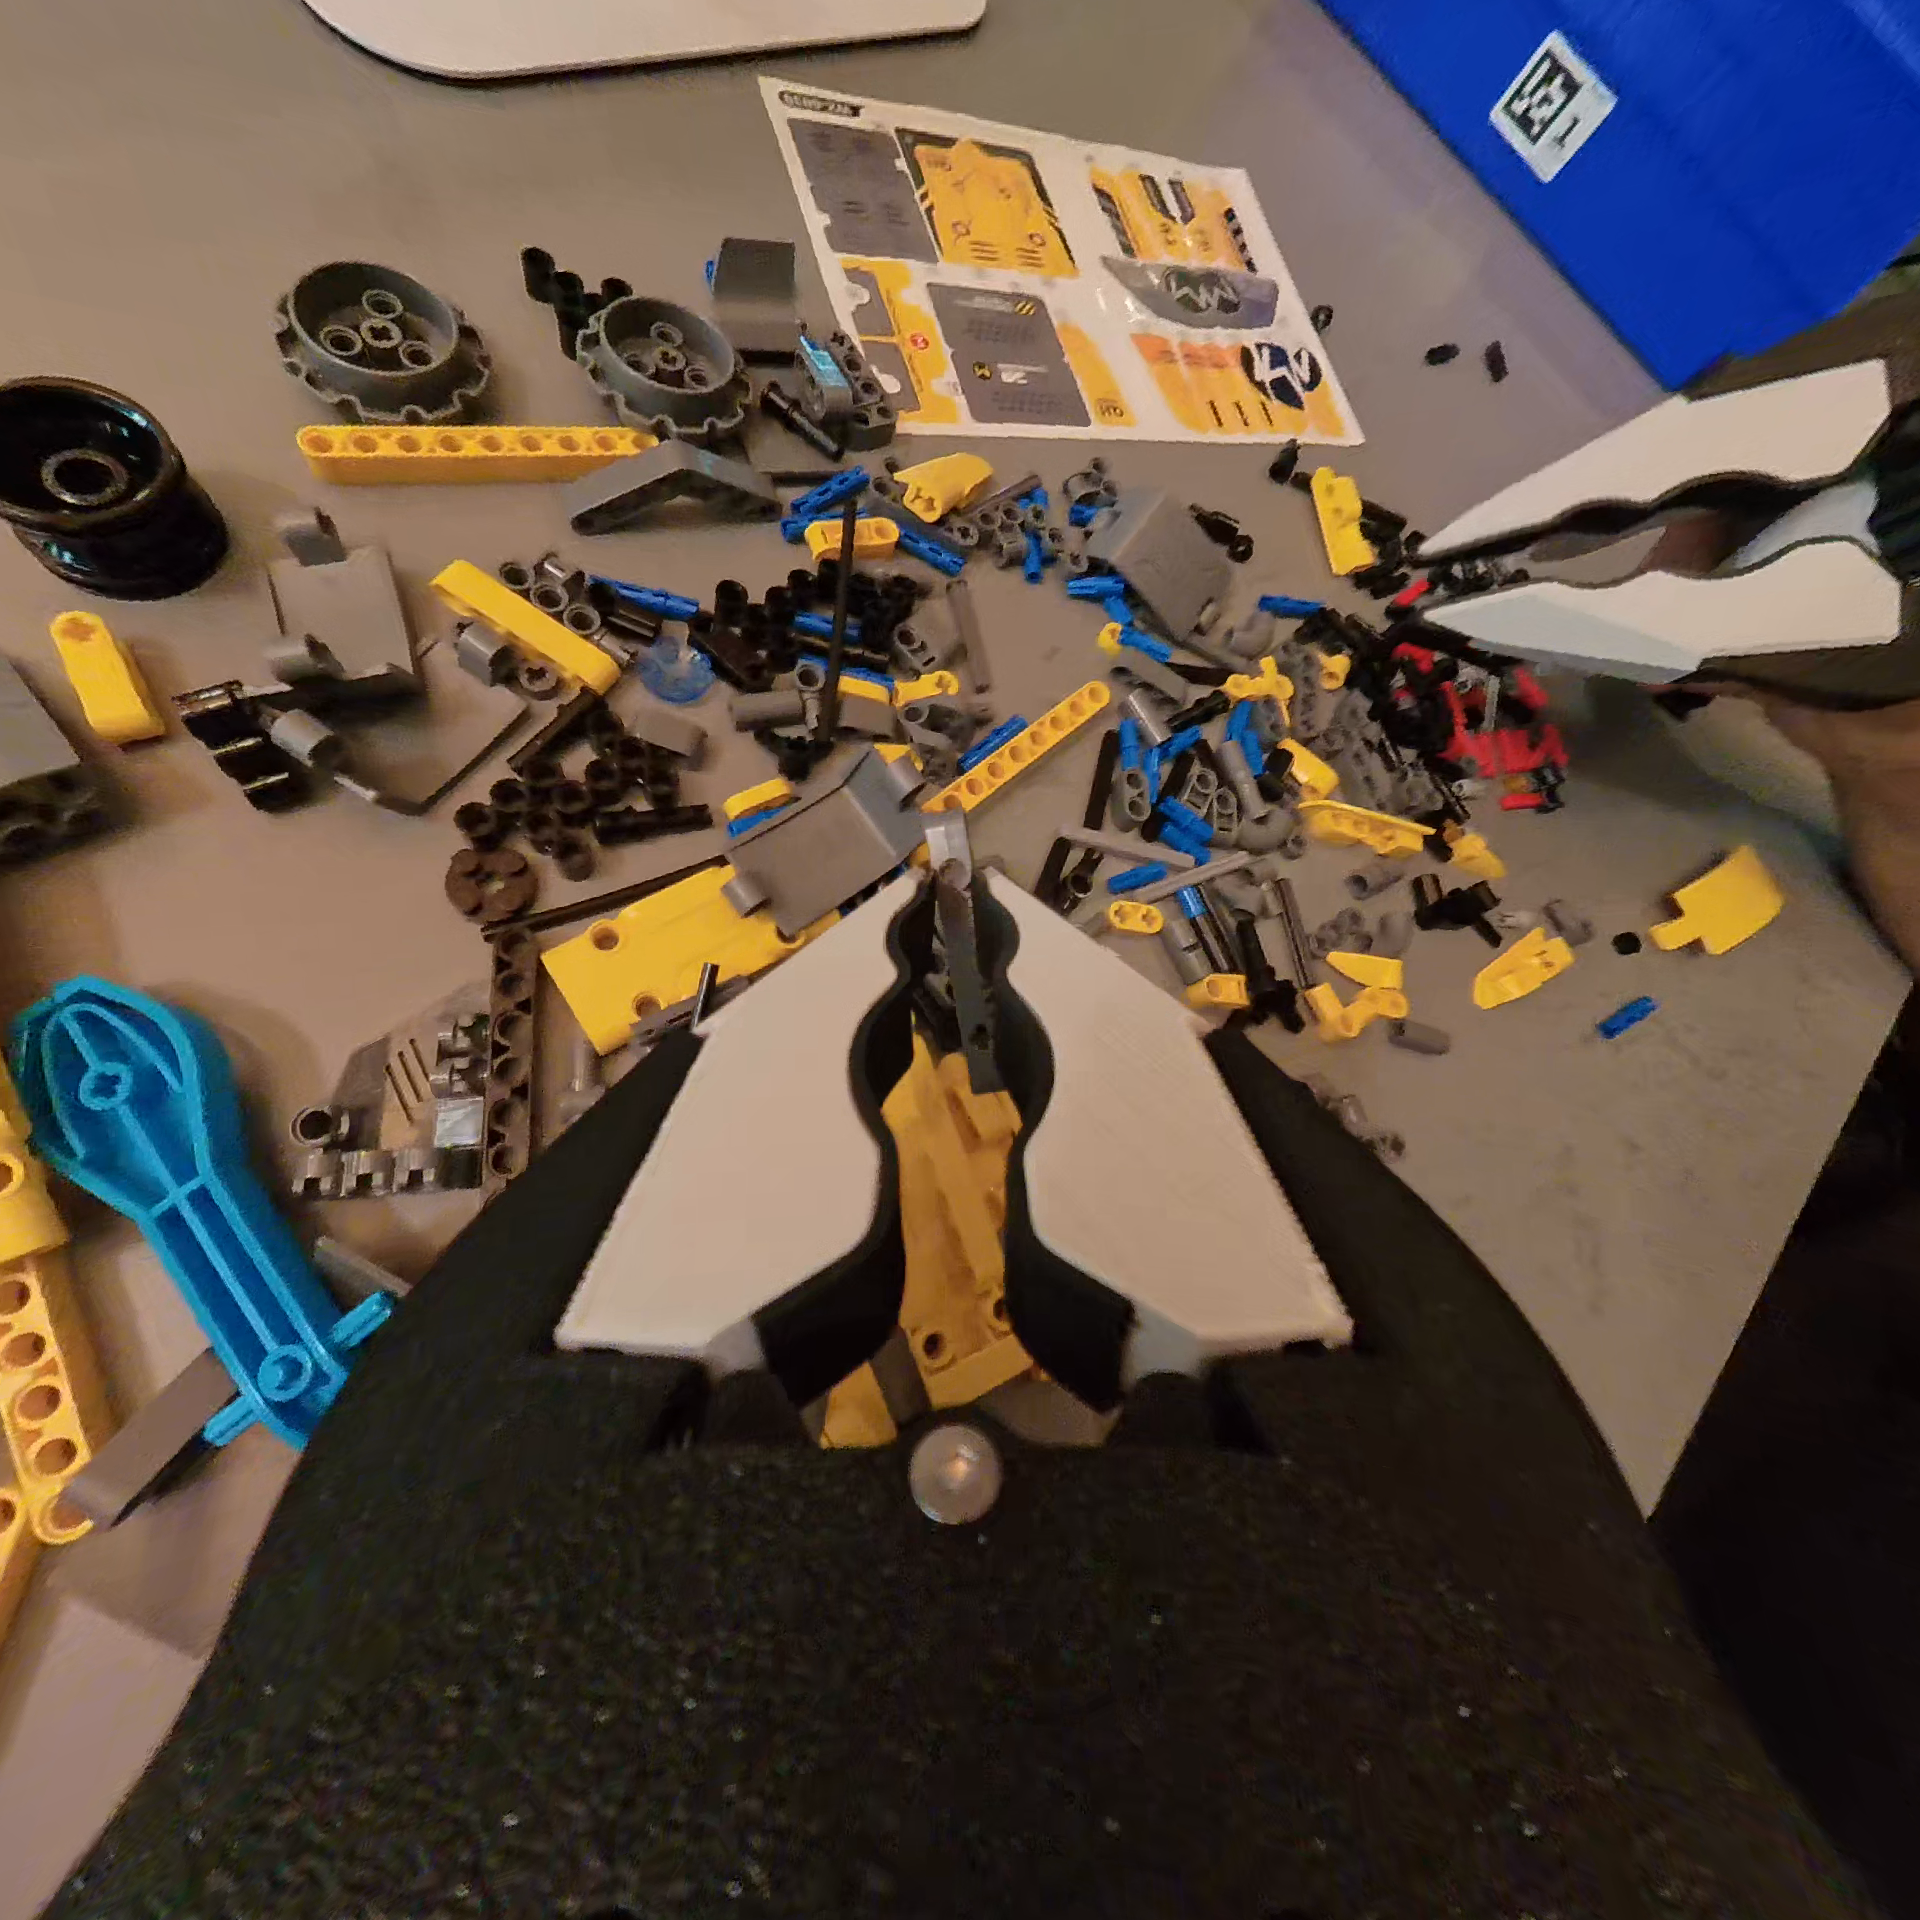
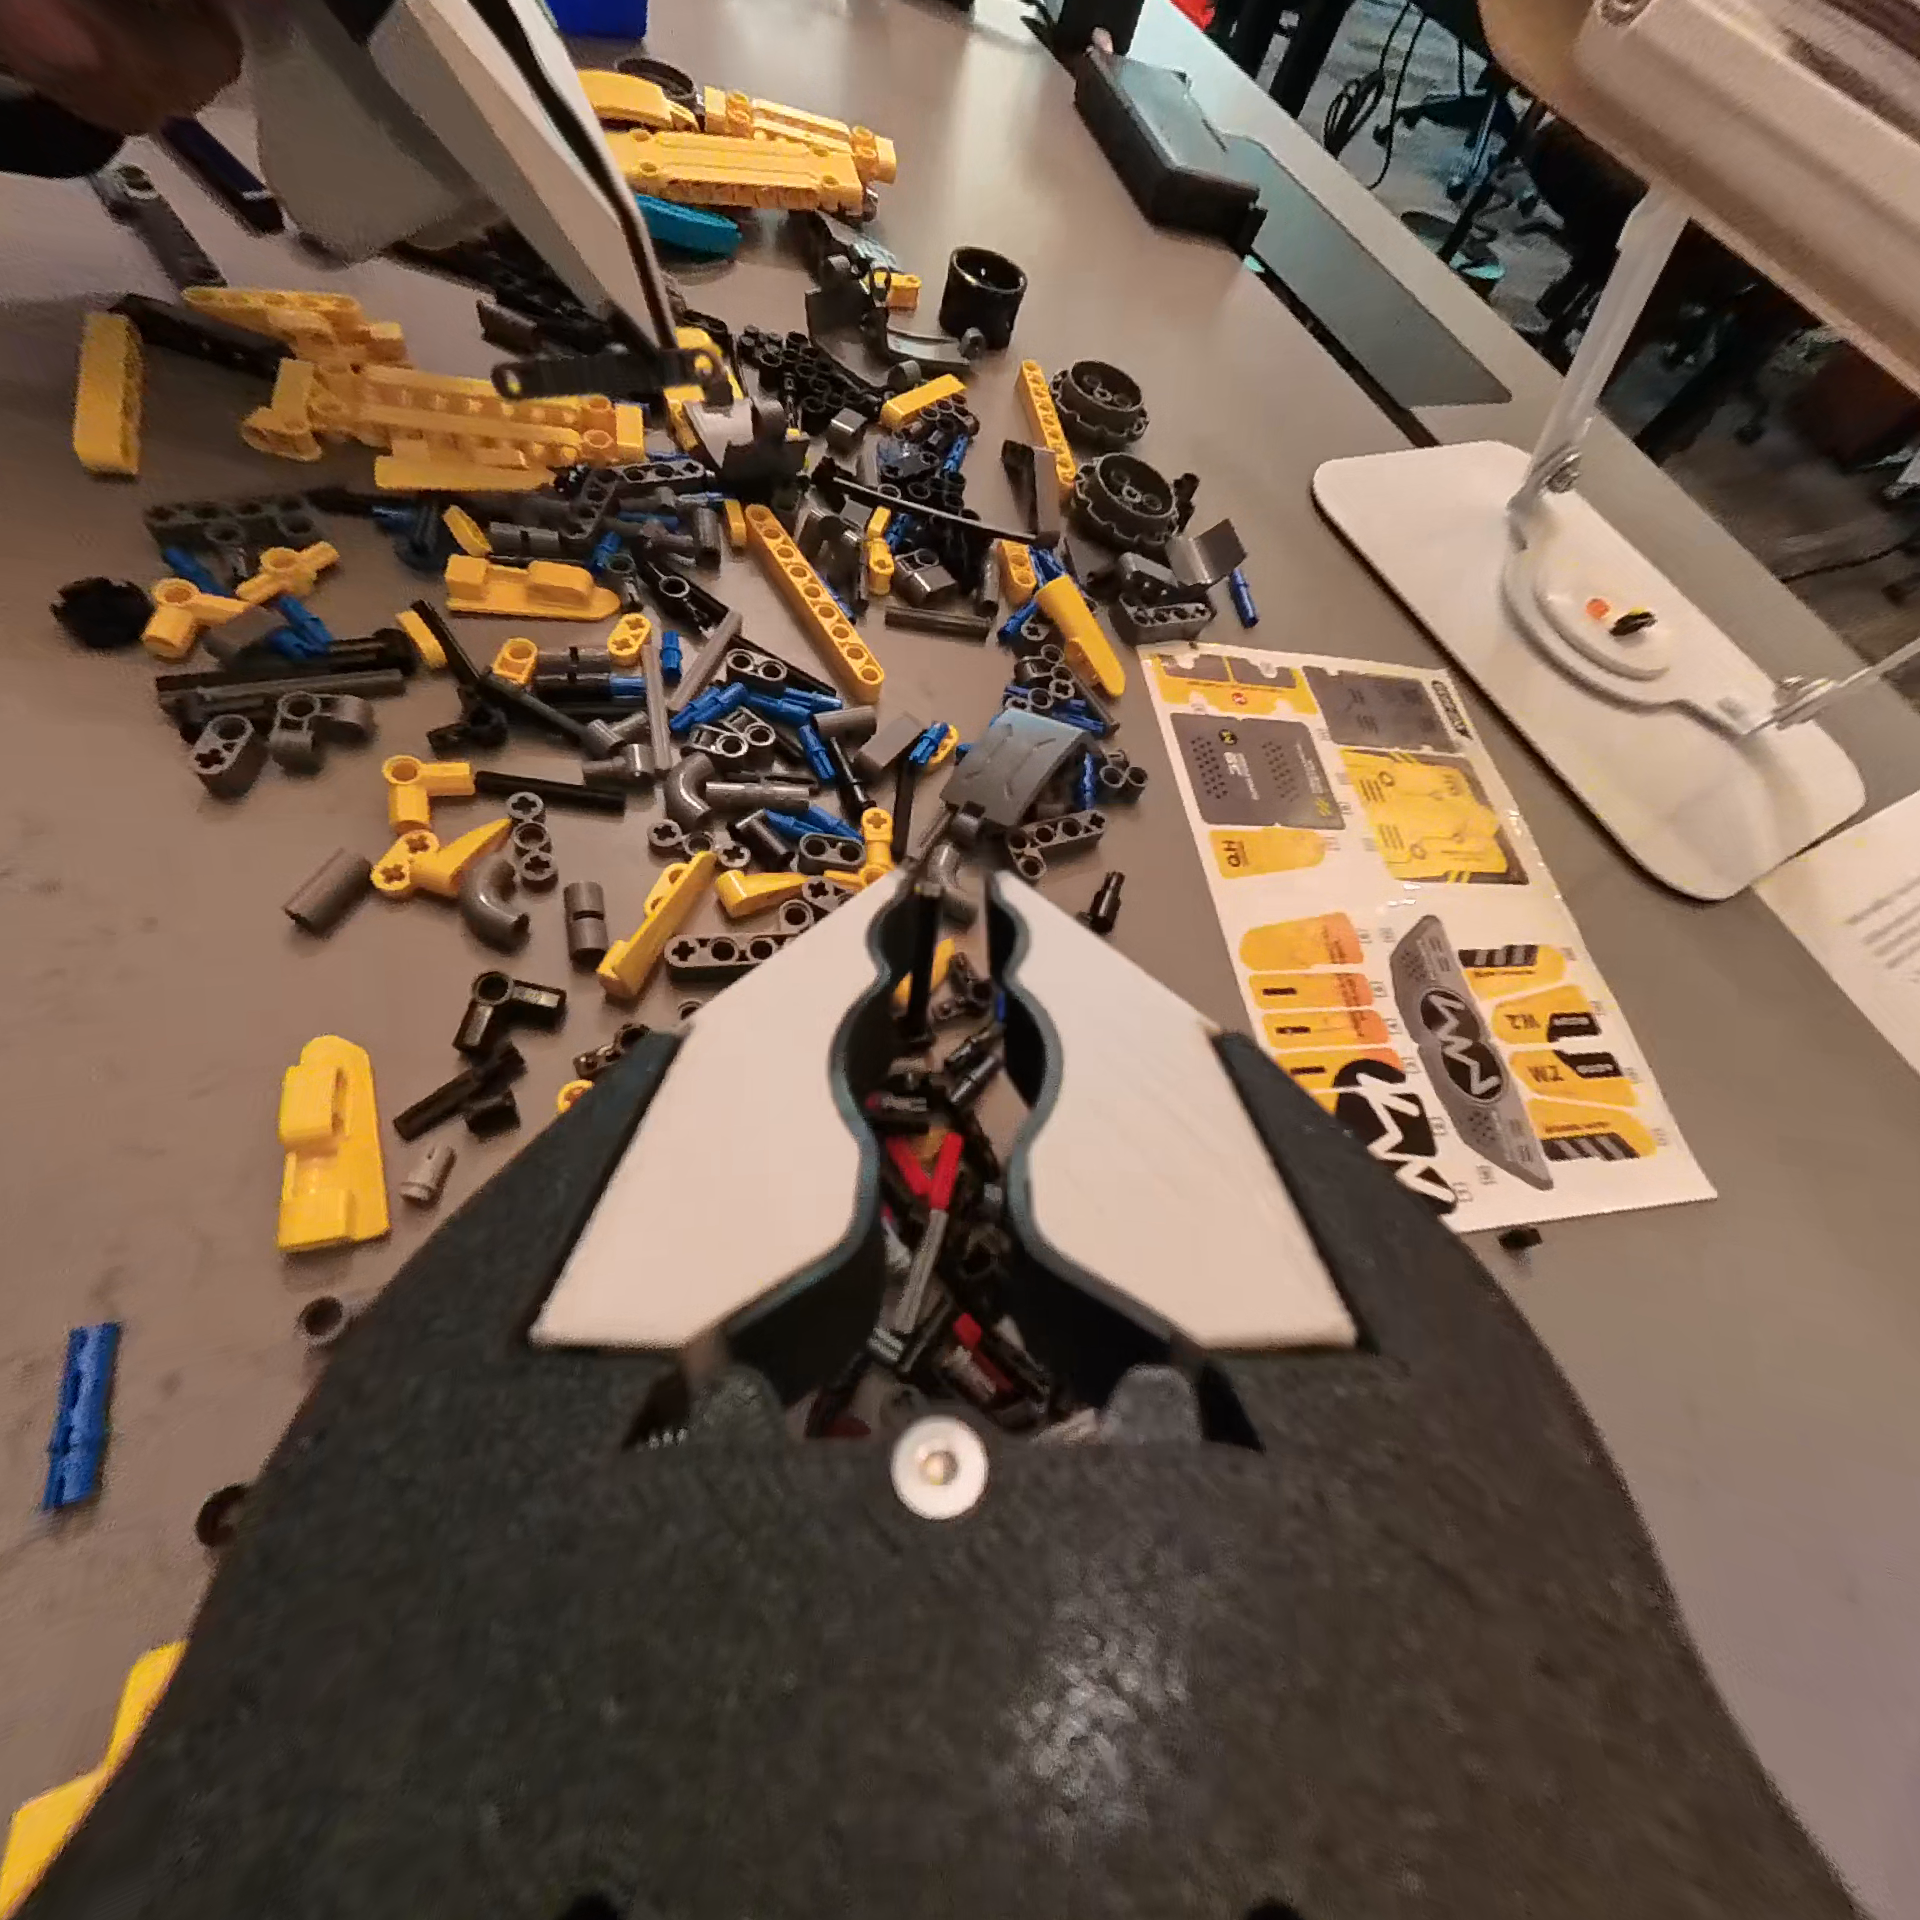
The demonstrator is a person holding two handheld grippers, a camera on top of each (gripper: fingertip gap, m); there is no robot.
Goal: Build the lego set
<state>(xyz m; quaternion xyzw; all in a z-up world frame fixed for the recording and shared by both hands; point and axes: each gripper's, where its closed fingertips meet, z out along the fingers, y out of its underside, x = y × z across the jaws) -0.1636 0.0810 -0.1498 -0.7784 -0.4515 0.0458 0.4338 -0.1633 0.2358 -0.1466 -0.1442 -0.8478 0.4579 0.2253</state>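
My left gripper (image 1: pixel 948 883) is shut on a thin dark grey beam (image 1: pixel 961 977), which runs back between the fingers above a yellow assembly (image 1: pixel 951 1195). The right wrist view shows this gripper (image 2: pixel 665 358) at upper left, holding the beam (image 2: pixel 582 376) level over the yellow assembly (image 2: pixel 416 405). My right gripper (image 2: pixel 945 883) has its jaws a little apart, low over a heap of black and red pins (image 2: pixel 935 1174). A black rod (image 2: pixel 920 966) lies by its left finger. The left wrist view shows that gripper (image 1: pixel 1425 584) at the right, by red parts (image 1: pixel 1486 717).
Loose yellow, blue, grey and black parts cover the grey table (image 1: pixel 312 935). A sticker sheet (image 2: pixel 1382 914) lies to the right, and a white lamp base (image 2: pixel 1558 644) stands beyond it. A blue bin (image 1: pixel 1662 156), a black wheel (image 1: pixel 94 478), grey hubs (image 1: pixel 374 332) and a blue tool (image 1: pixel 177 1174) surround the pile. One gripper's finger ends stand about 15 cm off the other's. About 15 cm separates my left fingertips from the black wheel (image 1: pixel 94 478).
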